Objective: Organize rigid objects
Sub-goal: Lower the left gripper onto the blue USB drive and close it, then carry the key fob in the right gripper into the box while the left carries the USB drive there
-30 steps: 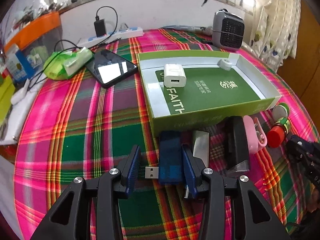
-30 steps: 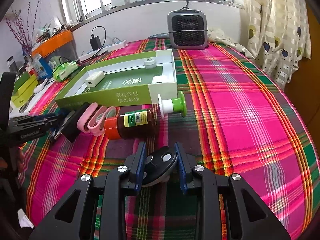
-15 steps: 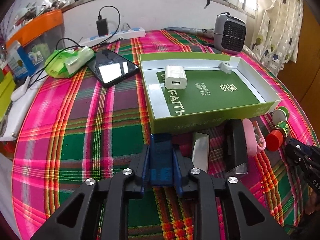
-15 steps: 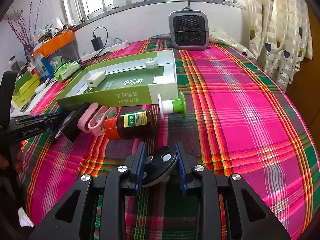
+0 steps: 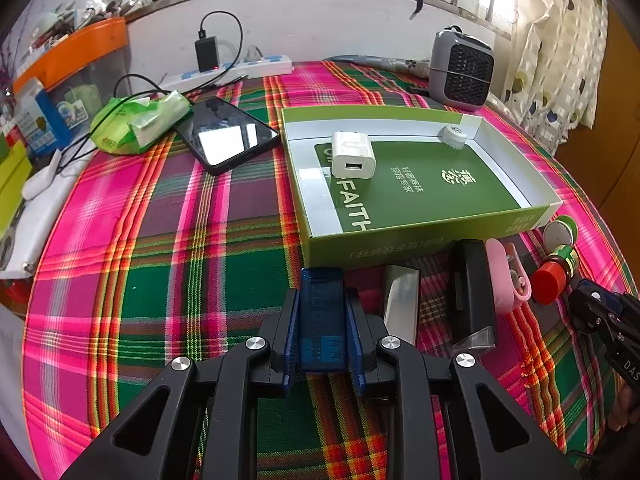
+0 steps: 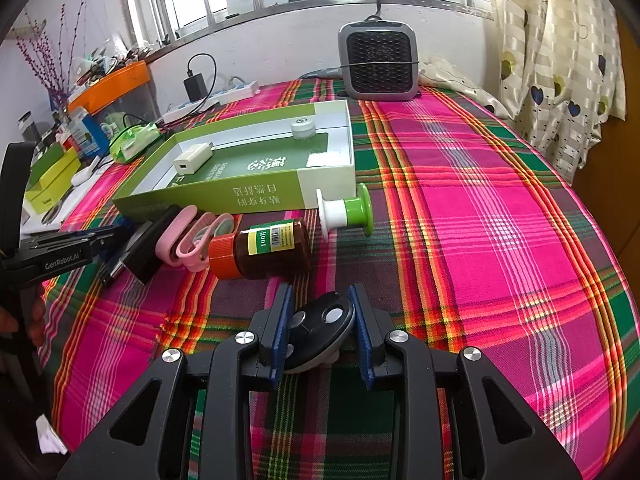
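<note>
The left fingers [image 5: 322, 326] clamp the blue USB tester [image 5: 322, 312] by its long flat sides, just before the green box [image 5: 420, 236]. It looks light, stiff and slick. The right fingers [image 6: 322, 330] pinch a black disc [image 6: 320, 326] low over the tabletop [image 6: 480, 240], rim-held, likely light.

The left gripper [image 5: 322, 328] is a black frame with triangular cut-outs, two angled linkage arms and four round silver screws; its jaws carry ribbed blue pads. The right gripper [image 6: 322, 328] has the same black frame, silver screws and ribbed blue pads. Seen from the right wrist, the left gripper's side bears white lettering "GenRobot.AI".
</note>
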Available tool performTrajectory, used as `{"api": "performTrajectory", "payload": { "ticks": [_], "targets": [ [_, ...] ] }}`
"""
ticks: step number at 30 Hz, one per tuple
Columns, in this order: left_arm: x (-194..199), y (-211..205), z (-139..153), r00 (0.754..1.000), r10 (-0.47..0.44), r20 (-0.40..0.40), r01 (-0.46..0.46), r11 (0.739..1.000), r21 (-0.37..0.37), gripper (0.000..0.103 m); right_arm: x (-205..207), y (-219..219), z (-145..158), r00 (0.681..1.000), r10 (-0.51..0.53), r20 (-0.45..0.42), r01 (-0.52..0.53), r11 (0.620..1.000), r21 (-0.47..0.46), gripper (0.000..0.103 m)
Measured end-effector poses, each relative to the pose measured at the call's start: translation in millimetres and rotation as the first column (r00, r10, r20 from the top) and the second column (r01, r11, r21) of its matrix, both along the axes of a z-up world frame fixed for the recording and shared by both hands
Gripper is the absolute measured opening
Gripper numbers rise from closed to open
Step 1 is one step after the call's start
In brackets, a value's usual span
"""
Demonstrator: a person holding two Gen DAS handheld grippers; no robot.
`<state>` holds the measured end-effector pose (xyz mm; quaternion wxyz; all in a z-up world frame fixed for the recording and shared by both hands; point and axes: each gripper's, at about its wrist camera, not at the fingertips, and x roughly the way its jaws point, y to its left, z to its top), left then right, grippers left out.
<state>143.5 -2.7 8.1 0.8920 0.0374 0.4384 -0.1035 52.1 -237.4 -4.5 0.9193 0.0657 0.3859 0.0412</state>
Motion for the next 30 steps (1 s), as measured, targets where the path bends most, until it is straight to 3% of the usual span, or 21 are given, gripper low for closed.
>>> {"api": "performTrajectory", "payload": {
  "ticks": [11,30],
  "targets": [
    [-4,3,7,1.0,0.007,0.016,-0.007,1.0,-0.008,0.021,1,0,2,1.0,0.01,0.004,-0.01,1.0,-0.007,0.03],
    [-13,-2,50,0.994,0.004,0.106,-0.002,1.0,-0.022,0.021,11,-2,46,0.994,0.04,0.104,-0.04,0.999,-0.006,0.03]
  ]
}}
